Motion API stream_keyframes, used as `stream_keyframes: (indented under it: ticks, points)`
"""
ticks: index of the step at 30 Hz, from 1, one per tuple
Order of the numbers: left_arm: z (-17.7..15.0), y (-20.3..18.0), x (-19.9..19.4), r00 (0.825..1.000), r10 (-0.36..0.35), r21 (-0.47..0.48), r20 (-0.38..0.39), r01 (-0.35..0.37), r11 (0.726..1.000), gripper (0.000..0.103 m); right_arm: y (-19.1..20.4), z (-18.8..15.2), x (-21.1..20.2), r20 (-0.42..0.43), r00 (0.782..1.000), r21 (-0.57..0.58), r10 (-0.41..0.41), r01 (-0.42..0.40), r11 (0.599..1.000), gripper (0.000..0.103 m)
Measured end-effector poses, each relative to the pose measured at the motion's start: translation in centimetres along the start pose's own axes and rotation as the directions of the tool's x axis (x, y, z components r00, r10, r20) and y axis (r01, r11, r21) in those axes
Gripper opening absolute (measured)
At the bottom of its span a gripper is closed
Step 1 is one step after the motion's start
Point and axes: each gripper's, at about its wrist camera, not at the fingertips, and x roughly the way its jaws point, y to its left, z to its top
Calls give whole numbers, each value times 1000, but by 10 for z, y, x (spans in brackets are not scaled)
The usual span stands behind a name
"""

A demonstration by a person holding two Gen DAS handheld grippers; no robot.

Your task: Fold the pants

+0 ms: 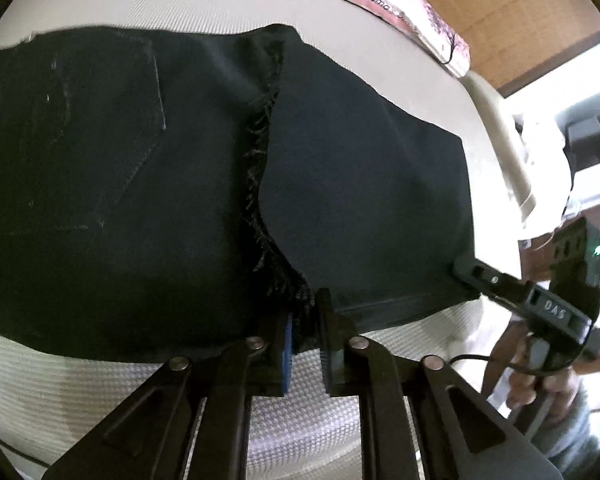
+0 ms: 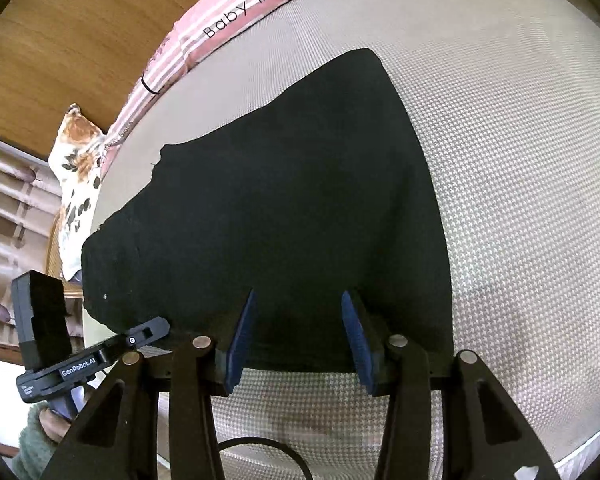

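Note:
Black denim pants (image 1: 180,184) lie folded on the bed, back pocket up at the left, with a frayed hem (image 1: 260,184) running down the middle. My left gripper (image 1: 306,312) is shut on the near end of that frayed hem, and dark fabric fills the narrow gap between its fingers. In the right wrist view the pants (image 2: 284,200) are one dark slab. My right gripper (image 2: 299,300) stands open astride their near edge, its blue pads (image 2: 242,336) apart with flat cloth between them. The other tool shows in each view: right gripper (image 1: 466,266) at the pants' right corner, left gripper (image 2: 162,326) at their near left edge.
The bed has a beige houndstooth cover (image 2: 520,200) with bare cover right of the pants. A pink striped blanket with lettering (image 2: 220,20) lies along the far edge. A flowered pillow (image 2: 80,148) sits at the left. A hand (image 1: 540,384) holds the right tool. A black cable (image 2: 268,452) hangs near me.

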Motion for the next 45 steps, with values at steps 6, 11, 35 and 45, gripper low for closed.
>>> stream_keyframes:
  ticks: [6,11,35,45]
  points:
    - [5,-7,-28,983,119,92,138,-132,987,20,13,24,-18,81,995,-98,-55,63,993,43]
    - [23,-17,-36,962,118,163,245,-161,973,20,18,58,-16,155,981,-147,-118,141,979,42]
    - [82,-21,32,969,131,243,211,-182,953,22,8,103,22,164,962,-183,-217,246,952,34]
    - [41,-19,18,957,191,247,218,-244,938,34,16,43,1,115,973,-154,-202,218,964,34]
